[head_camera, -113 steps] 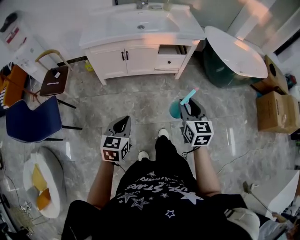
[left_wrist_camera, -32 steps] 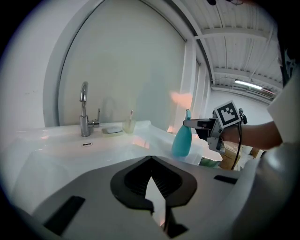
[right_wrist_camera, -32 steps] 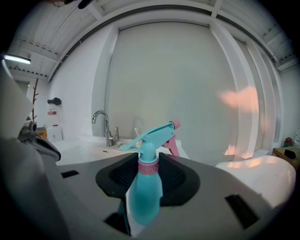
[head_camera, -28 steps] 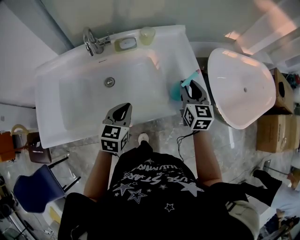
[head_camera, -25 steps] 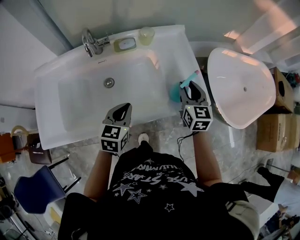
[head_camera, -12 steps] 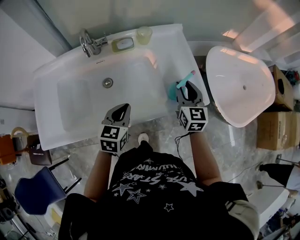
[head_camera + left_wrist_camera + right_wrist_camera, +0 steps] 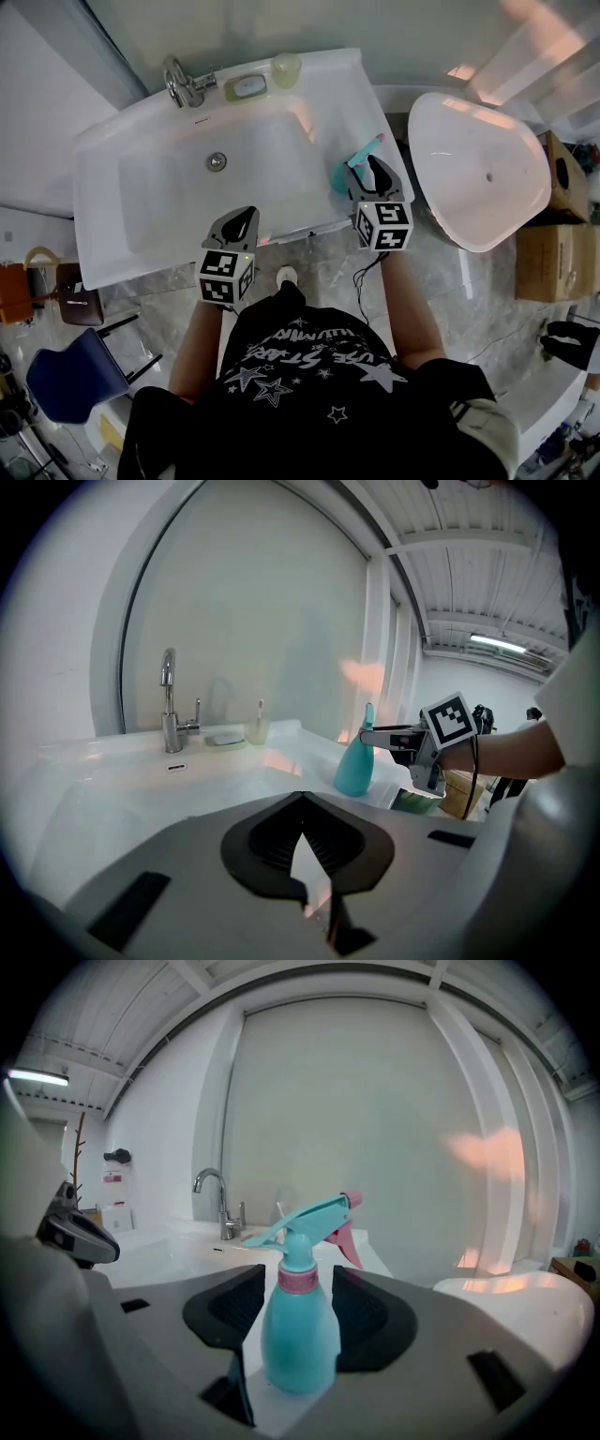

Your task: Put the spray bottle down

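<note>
A teal spray bottle with a pink trigger stands upright on the right rim of the white sink top. It also shows in the right gripper view and the left gripper view. My right gripper sits around it, the bottle between its jaws. Those jaws have just been opening and now stand apart from the bottle's neck on both sides. My left gripper hovers at the sink's front edge, its tips together with nothing between them.
A chrome faucet, a soap dish and a cup line the back of the sink. A white freestanding tub stands close on the right, cardboard boxes beyond it. A blue chair is at lower left.
The person has walked from the open floor up to the sink. In the last second the right gripper shifted slightly left over the rim and its jaws spread away from the bottle.
</note>
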`<state>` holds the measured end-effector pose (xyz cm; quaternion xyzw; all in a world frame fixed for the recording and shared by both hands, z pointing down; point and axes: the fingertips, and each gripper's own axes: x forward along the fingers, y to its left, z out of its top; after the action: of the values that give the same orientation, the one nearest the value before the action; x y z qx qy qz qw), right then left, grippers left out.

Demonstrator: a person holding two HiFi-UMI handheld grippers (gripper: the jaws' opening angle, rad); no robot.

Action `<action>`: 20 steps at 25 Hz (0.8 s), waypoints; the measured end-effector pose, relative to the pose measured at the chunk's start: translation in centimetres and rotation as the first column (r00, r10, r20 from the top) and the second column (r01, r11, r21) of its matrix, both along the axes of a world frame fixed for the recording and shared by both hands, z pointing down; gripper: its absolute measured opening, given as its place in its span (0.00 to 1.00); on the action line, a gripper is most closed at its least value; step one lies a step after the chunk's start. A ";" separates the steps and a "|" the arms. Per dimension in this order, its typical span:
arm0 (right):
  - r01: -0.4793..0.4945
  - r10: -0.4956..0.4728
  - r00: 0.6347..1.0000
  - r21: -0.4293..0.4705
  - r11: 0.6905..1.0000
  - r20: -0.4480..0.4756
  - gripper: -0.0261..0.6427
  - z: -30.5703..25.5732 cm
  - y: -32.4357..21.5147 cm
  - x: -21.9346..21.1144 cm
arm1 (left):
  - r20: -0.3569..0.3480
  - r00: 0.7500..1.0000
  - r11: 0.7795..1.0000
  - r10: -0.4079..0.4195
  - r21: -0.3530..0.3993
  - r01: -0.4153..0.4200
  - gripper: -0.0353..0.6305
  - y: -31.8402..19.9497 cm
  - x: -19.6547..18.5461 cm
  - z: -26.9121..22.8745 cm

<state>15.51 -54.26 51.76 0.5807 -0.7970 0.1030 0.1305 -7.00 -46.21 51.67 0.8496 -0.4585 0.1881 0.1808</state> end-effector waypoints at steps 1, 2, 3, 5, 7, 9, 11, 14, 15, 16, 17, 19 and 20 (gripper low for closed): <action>-0.004 0.004 1.000 -0.003 1.000 0.005 0.38 0.0 0.4 0.2 | 0.002 1.000 1.000 -0.004 0.003 0.004 0.08 0.4 0.0 -0.1; -0.007 0.008 1.000 -0.007 1.000 0.009 0.38 -0.1 0.9 0.4 | 0.004 1.000 1.000 -0.007 0.007 0.007 0.08 0.9 0.1 -0.3; -0.009 0.009 1.000 -0.009 1.000 0.011 0.38 -0.1 1.5 0.6 | 0.005 1.000 1.000 -0.010 0.012 0.010 0.08 1.4 0.2 -0.5; -0.005 0.005 1.000 -0.008 1.000 0.013 0.38 -0.4 2.9 0.9 | 0.005 1.000 1.000 -0.017 0.023 0.017 0.08 2.6 0.6 -1.0; 0.003 -0.003 1.000 0.000 1.000 0.016 0.38 -0.8 4.3 1.1 | 0.004 1.000 0.999 -0.022 0.037 0.022 0.08 4.0 0.9 -1.6; 0.012 -0.013 1.000 0.015 1.000 0.019 0.38 -1.5 5.9 1.3 | 0.001 1.000 0.998 -0.027 0.053 0.027 0.08 5.5 1.3 -2.2; 0.023 -0.023 1.000 0.032 0.999 0.020 0.38 -2.3 7.7 1.4 | -0.003 0.999 0.997 -0.036 0.068 0.036 0.08 7.3 1.5 -2.9; 0.043 -0.044 0.999 0.054 0.998 0.023 0.38 -3.3 10.5 1.3 | -0.012 0.998 0.995 -0.059 0.076 0.059 0.08 10.1 1.7 -3.7; 0.050 -0.051 0.998 0.060 0.997 0.024 0.38 -3.6 11.5 1.3 | -0.014 0.998 0.995 -0.064 0.078 0.065 0.08 11.0 1.8 -3.9; 0.056 -0.058 0.998 0.065 0.996 0.025 0.38 -3.9 12.6 1.3 | -0.015 0.998 0.994 -0.069 0.081 0.070 0.08 12.0 2.0 -4.1; 0.063 -0.065 0.998 0.070 0.996 0.026 0.38 -4.2 13.7 1.4 | -0.015 0.997 0.994 -0.072 0.085 0.073 0.08 13.0 2.2 -4.2; 0.074 -0.076 0.997 0.078 0.994 0.028 0.38 -4.6 16.1 1.7 | -0.013 0.997 0.993 -0.077 0.093 0.078 0.08 15.1 2.8 -4.5; 0.078 -0.081 0.996 0.081 0.994 0.030 0.38 -4.8 17.4 1.9 | -0.010 0.997 0.992 -0.077 0.097 0.077 0.08 16.3 3.0 -4.5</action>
<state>17.40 -36.91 46.96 0.5515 -0.8250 0.0754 0.0978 -3.95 -29.96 47.21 0.8396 -0.4990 0.1556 0.1477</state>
